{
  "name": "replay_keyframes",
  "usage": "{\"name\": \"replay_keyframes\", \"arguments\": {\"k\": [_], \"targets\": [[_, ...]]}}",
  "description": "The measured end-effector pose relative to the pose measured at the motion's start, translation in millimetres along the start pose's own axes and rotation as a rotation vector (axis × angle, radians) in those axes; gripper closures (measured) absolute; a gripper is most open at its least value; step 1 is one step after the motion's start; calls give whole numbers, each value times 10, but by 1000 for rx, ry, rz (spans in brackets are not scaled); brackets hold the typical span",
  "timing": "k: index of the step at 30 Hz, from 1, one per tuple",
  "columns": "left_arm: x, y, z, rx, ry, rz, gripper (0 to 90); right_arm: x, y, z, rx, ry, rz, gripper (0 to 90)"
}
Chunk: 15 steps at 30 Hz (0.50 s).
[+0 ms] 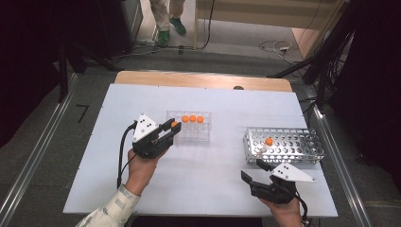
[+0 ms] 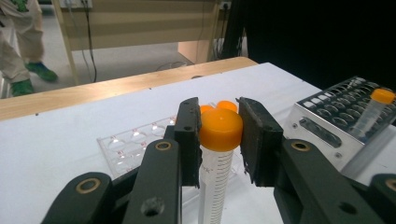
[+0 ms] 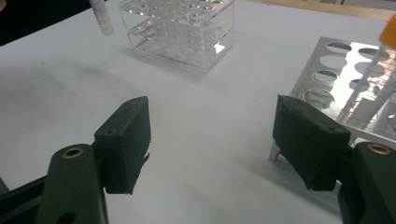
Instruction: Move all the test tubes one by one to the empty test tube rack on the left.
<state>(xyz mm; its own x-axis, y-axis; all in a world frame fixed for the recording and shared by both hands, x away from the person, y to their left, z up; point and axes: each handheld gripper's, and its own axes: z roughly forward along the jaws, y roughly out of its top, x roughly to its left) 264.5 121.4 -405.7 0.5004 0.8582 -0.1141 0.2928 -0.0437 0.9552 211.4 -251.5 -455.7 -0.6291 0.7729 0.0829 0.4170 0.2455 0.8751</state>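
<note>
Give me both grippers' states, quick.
Left gripper: closed on an orange-capped tube.
Right gripper: open, holding nothing.

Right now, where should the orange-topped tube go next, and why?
Probably across to the metal rack. The left gripper is shut on the orange-capped tube, held clear of the clear rack, and one tube already stands in the metal rack. The right gripper waits open.

clear plastic rack (image 1: 191, 127), shiny metal rack (image 1: 288, 145)
</note>
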Motion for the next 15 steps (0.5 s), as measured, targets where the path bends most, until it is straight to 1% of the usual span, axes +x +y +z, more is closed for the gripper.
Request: {"name": "replay_keyframes", "arguments": {"k": [7, 15], "targets": [[69, 130, 69, -21, 36, -3, 703, -31, -8, -4, 3, -11, 8, 263], [106, 255, 183, -36, 71, 4, 703, -52, -15, -2, 3, -12, 11, 264]]}}
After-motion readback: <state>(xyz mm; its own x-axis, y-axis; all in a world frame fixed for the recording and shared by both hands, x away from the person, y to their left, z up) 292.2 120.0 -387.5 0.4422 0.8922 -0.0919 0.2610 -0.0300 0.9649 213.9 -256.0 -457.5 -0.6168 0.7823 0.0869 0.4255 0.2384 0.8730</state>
